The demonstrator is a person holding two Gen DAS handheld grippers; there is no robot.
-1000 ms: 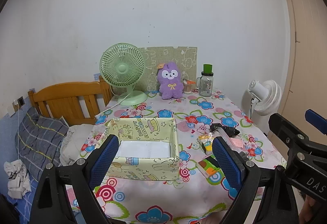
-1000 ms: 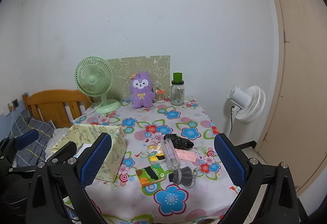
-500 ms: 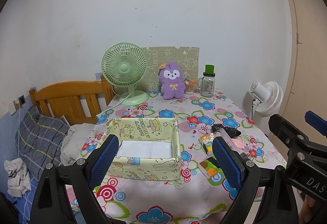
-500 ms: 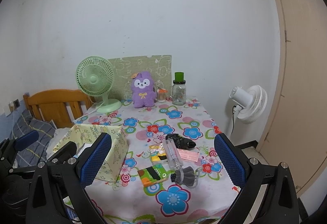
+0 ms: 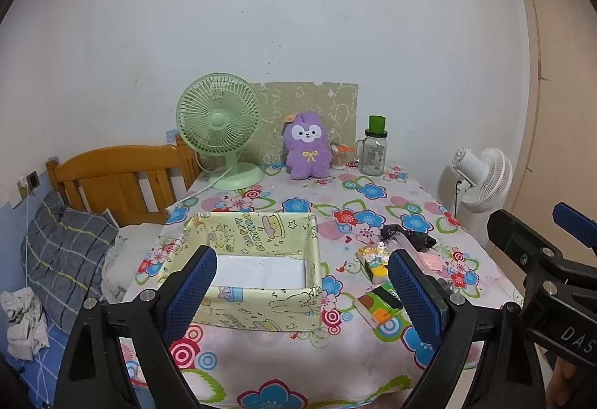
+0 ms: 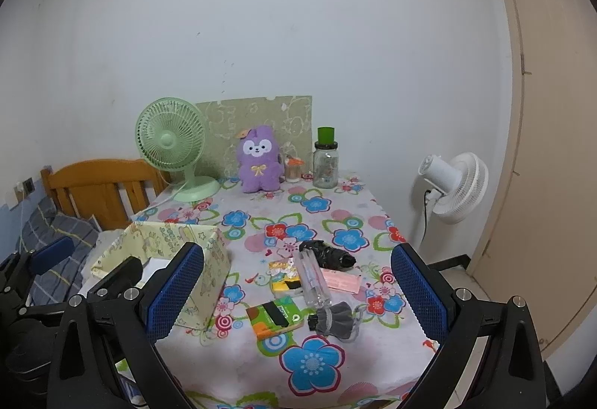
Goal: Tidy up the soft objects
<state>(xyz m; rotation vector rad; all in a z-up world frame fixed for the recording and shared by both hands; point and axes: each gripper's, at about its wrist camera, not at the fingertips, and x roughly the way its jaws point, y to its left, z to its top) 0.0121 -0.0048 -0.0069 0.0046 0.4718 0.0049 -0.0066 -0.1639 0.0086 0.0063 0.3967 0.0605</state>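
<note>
Both the left gripper (image 5: 300, 291) and right gripper (image 6: 296, 291) gape wide and empty; I judge the grey drawstring pouch (image 6: 333, 320), near the table's front edge beside the fabric box (image 5: 261, 261), light and squashy, best pinched mid-body.

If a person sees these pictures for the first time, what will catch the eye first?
Likely the purple plush toy at the table's far edge, against the wall, with the green fan to its left. Next comes the yellow box, open, near the front left of the flowered tablecloth. Small items lie scattered to its right, among them a grey pouch.
</note>
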